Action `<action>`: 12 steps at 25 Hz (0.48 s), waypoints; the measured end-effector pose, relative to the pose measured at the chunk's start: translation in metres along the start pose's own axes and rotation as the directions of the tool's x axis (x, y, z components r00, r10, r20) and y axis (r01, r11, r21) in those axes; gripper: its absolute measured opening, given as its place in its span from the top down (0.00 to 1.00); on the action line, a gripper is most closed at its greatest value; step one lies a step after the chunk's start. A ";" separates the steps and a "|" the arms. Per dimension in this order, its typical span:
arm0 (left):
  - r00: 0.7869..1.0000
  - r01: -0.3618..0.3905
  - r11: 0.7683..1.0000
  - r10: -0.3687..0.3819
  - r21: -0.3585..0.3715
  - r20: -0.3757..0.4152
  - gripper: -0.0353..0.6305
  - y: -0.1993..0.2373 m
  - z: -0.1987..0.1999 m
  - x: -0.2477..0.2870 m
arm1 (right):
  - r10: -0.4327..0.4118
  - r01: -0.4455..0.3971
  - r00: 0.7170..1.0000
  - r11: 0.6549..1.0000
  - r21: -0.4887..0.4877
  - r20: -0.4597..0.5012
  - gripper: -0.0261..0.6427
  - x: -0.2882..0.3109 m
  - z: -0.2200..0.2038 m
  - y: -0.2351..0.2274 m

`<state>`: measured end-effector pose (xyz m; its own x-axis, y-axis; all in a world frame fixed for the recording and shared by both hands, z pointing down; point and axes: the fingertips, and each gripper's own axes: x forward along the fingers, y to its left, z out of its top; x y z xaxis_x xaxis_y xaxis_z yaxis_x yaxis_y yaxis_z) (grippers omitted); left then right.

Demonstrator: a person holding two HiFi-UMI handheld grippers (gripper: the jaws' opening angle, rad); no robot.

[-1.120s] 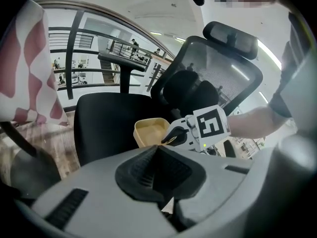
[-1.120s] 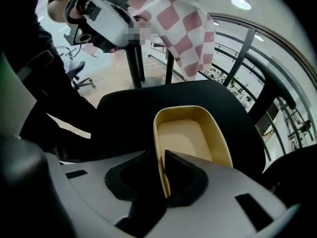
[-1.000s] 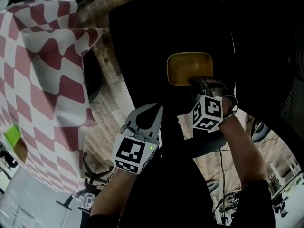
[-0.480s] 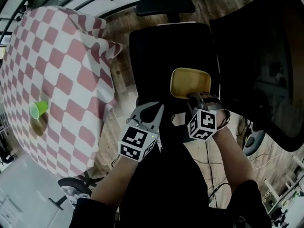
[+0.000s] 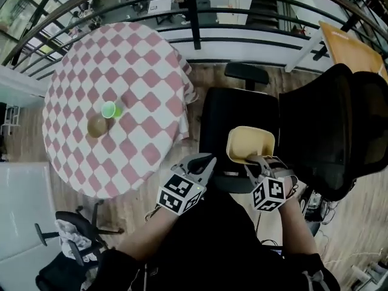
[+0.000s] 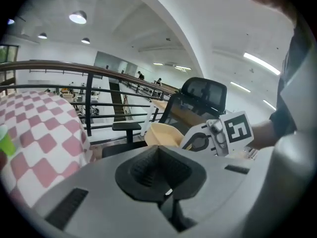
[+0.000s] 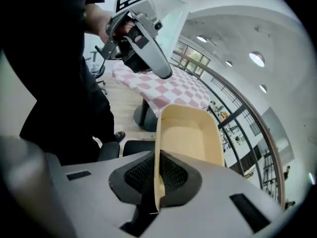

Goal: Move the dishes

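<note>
Shows, from the head view, a shallow yellow dish (image 5: 250,143) held in the air over the seat of a black office chair (image 5: 233,117), off the round table (image 5: 139,71) at the left, itself draped in red-and-white checks. Shows the right gripper (image 5: 257,161) pinching the near end of that dish, jaws closed flat on one thin side wall, one jaw inside and one outside, as read in the right gripper view. Presents that wall edge-on at the clamp in the same view, with the hollow of the dish opening to its right and stretching away from the jaws. Shows the left gripper (image 5: 202,162) just beside the right one, near the dish but apart from it. Reads its jaws in the left gripper view as pressed fully together with nothing between them. Catches the dish and the right gripper beyond those jaws in that view. Places a marker cube (image 5: 180,194) on each gripper, close to the person's wrist. Locates on the table a green cup (image 5: 109,109) just beside a brown bowl (image 5: 97,126), both well apart from the dish. Sets a second black chair (image 5: 330,132), tall-backed, at the right of the first, a dark railing (image 5: 193,17) beyond the table, and wood flooring (image 5: 145,205) below.
</note>
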<state>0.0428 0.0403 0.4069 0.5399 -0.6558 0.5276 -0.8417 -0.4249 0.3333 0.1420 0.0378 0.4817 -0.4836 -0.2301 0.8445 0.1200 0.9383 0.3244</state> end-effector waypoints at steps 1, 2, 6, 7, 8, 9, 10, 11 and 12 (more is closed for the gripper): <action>1.000 -0.017 1.000 0.017 -0.004 0.011 0.94 0.003 0.002 -0.014 | 0.005 -0.004 1.000 1.000 -0.027 0.008 0.91 -0.004 0.012 0.001; 0.999 -0.034 0.999 0.034 -0.007 0.024 0.94 0.006 0.004 -0.028 | 0.010 -0.009 1.000 0.999 -0.053 0.017 0.91 -0.007 0.024 0.002; 0.990 -0.103 0.994 0.107 -0.041 0.092 0.94 0.024 0.008 -0.086 | 0.044 -0.034 0.997 0.985 -0.170 0.058 0.91 -0.005 0.083 0.010; 0.986 -0.122 0.991 0.127 -0.051 0.110 0.94 0.030 0.007 -0.102 | 0.057 -0.042 0.996 0.978 -0.206 0.069 0.91 -0.003 0.099 0.012; 0.981 -0.140 0.988 0.147 -0.060 0.126 0.94 0.036 0.004 -0.117 | 0.069 -0.048 0.995 0.969 -0.242 0.078 0.91 0.001 0.117 0.015; 0.976 -0.158 0.985 0.166 -0.068 0.139 0.94 0.044 0.001 -0.133 | 0.079 -0.053 0.993 0.960 -0.276 0.084 0.91 0.006 0.134 0.017; 0.971 -0.176 0.982 0.185 -0.075 0.150 0.94 0.052 -0.003 -0.149 | 0.088 -0.057 0.992 0.951 -0.304 0.090 0.91 0.011 0.152 0.020; 0.965 -0.193 0.978 0.205 -0.084 0.161 0.94 0.062 -0.007 -0.166 | 0.096 -0.060 0.991 0.943 -0.326 0.095 0.91 0.017 0.171 0.023; 0.959 -0.210 0.973 0.224 -0.093 0.174 0.94 0.072 -0.011 -0.183 | 0.104 -0.064 0.989 0.938 -0.342 0.101 0.91 0.023 0.191 0.026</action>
<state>-0.1168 0.1366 0.3424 0.3303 -0.8324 0.4449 -0.9333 -0.2176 0.2858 -0.0316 0.1061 0.4287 -0.5539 -0.1037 0.8261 0.4399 0.8060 0.3961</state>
